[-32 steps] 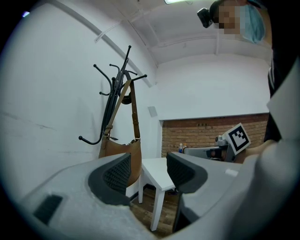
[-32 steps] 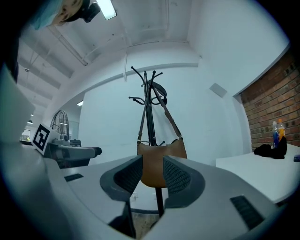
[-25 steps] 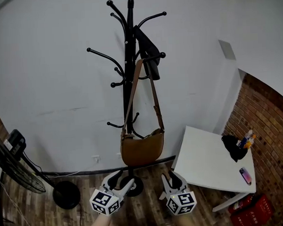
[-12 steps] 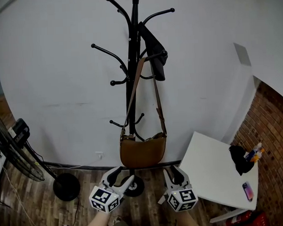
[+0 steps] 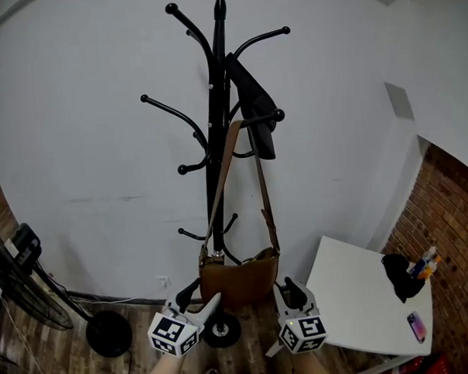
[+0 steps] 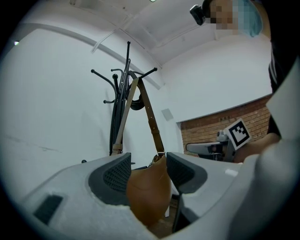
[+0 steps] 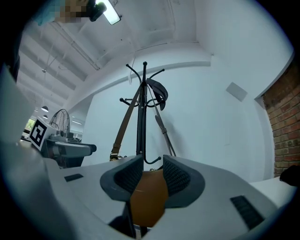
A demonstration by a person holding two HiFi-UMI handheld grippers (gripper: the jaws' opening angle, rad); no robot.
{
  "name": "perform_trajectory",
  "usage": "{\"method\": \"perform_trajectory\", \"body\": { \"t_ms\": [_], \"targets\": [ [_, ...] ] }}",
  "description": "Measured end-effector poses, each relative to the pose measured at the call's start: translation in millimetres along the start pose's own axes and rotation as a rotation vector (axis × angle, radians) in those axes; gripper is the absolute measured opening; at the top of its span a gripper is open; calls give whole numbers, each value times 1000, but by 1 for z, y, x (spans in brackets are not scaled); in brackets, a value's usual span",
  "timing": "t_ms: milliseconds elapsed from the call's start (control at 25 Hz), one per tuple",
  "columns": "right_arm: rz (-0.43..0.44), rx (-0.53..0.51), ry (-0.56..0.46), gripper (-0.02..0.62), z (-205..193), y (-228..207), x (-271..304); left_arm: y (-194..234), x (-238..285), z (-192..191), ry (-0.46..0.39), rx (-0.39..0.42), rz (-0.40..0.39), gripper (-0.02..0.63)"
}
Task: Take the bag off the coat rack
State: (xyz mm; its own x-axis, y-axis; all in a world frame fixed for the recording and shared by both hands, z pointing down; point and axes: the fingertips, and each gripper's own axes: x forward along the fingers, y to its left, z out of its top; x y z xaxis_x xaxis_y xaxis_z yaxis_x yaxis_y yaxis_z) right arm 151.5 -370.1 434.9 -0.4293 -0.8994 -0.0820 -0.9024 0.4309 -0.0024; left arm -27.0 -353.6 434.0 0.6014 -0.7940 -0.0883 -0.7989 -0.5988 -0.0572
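A brown bag (image 5: 238,278) hangs by its long strap (image 5: 261,190) from a right-hand hook of the black coat rack (image 5: 217,144). A black item (image 5: 254,104) hangs on the same side, higher up. My left gripper (image 5: 200,297) is open at the bag's lower left corner. My right gripper (image 5: 288,290) is open just off its lower right. In the left gripper view the bag (image 6: 149,190) shows in the gap between the gripper's (image 6: 149,169) pads, untouched. The right gripper view shows the same: the bag (image 7: 149,199) lies beyond the spread jaws of the gripper (image 7: 152,174).
A white table (image 5: 355,293) stands at the right with a black cloth (image 5: 400,276), bottles (image 5: 427,261) and a phone (image 5: 417,326). Brick wall (image 5: 453,235) lies behind it. A fan (image 5: 14,285) and its round base (image 5: 109,335) stand at the left. The rack's foot (image 5: 221,330) is below the bag.
Both grippers have come up closer to the bag and now flank its lower corners. The view has tilted, so the bag sits lower in the frame.
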Motion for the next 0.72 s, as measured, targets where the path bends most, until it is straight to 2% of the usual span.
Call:
{"method": "perform_trajectory", "body": {
  "t_ms": [240, 720],
  "targets": [
    [-42, -44, -30, 117, 16, -13, 42, 34, 33, 23, -41, 56, -7, 237],
    [-88, -150, -98, 143, 53, -35, 108, 68, 83, 60, -91, 141, -51, 252]
  ]
}}
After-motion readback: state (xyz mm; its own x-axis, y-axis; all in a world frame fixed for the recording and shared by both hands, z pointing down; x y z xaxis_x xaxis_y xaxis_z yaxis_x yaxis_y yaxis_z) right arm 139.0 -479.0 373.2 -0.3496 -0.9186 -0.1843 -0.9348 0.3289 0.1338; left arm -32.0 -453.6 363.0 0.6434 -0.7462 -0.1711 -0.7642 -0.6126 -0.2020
